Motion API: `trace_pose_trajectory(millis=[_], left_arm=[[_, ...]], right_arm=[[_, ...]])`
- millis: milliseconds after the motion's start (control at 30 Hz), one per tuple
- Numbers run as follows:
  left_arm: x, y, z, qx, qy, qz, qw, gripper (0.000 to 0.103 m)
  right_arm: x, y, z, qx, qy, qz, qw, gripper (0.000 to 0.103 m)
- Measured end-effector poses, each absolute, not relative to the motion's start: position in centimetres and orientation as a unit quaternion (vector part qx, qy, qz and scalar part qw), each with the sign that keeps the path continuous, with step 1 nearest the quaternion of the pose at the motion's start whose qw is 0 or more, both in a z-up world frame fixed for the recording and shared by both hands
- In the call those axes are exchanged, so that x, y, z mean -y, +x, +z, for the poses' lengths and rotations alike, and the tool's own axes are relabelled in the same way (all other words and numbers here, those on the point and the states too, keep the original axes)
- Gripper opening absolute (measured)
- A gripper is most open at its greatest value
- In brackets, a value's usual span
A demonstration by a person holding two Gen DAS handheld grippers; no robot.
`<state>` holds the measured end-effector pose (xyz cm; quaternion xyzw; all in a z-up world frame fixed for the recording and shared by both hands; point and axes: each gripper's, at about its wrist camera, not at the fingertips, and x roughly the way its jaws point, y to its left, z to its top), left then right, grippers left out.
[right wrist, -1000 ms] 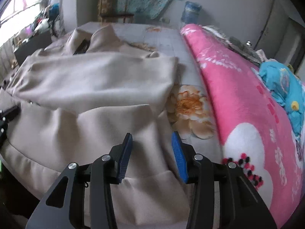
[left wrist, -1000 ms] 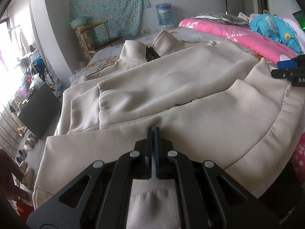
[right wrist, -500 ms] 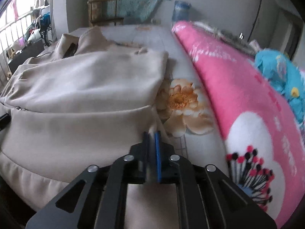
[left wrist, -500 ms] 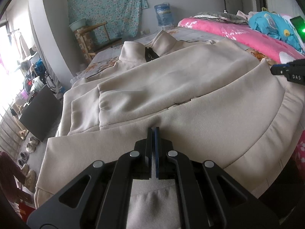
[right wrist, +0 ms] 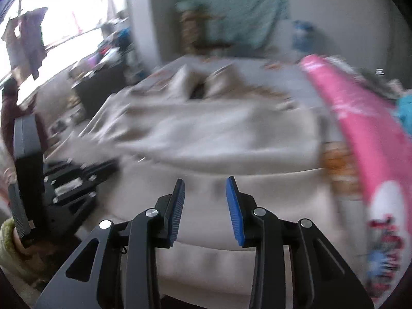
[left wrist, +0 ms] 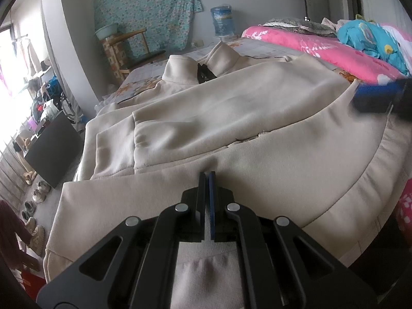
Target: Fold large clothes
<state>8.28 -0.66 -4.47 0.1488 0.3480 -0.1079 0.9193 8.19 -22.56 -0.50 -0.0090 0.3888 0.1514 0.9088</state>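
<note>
A large beige jacket [left wrist: 231,108] with a stand collar lies face up on the bed, its sleeves folded across the chest. My left gripper [left wrist: 207,173] is shut at the near hem, where the cloth puckers at its tips and ribbed hem shows under its arms. In the blurred right wrist view my right gripper [right wrist: 205,180] hovers over the jacket's [right wrist: 219,134] lower part. Its jaws are opening with nothing between them. It shows as a blurred blue pad, the right gripper [left wrist: 370,97], at the jacket's right edge. A hand in a pale green sleeve [right wrist: 7,244] holds the left gripper [right wrist: 77,177].
A pink quilt [left wrist: 334,49] and blue clothes [left wrist: 370,38] run along the bed's right side. A black box [left wrist: 51,152] and several shoes [left wrist: 36,195] are on the floor to the left. A wooden chair [left wrist: 128,51] and a water bottle [left wrist: 221,20] stand by the far wall.
The right gripper shut at the jacket's right edge, then opened again and swung left toward the left gripper, blurring its view. The left gripper stayed shut and still.
</note>
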Motion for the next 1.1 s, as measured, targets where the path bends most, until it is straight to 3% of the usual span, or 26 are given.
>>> trace_pose_trajectory(millis=[167, 500, 667, 767, 900, 1100], left_arm=[[0.5, 8.3, -4.5, -0.347, 0.145, -0.112, 0.92, 0.002], [-6.7, 7.5, -4.0, -0.382, 0.065, -0.103, 0.916, 0.01], [-13.5, 8.7, -4.0, -0.387, 0.044, -0.01, 0.921, 0.004], [-16.3, 9.3, -4.0, -0.39, -0.022, -0.031, 0.92, 0.002], [-14.5, 8.8, -4.5, -0.366, 0.05, -0.016, 0.929, 0.002], [-14.1, 7.7, -2.7, -0.354, 0.061, 0.004, 0.933, 0.004]], right_arm=[[20.6, 9.6, -4.3, -0.424, -0.03, 0.148, 0.893, 0.033], [20.0, 9.1, -4.3, -0.423, -0.037, 0.146, 0.893, 0.033], [20.0, 9.0, -4.2, -0.422, -0.037, 0.146, 0.894, 0.033], [20.1, 9.1, -4.3, -0.422, -0.036, 0.147, 0.894, 0.033], [20.1, 9.1, -4.3, -0.419, -0.034, 0.145, 0.896, 0.033], [20.3, 9.1, -4.2, -0.42, -0.033, 0.152, 0.894, 0.033]])
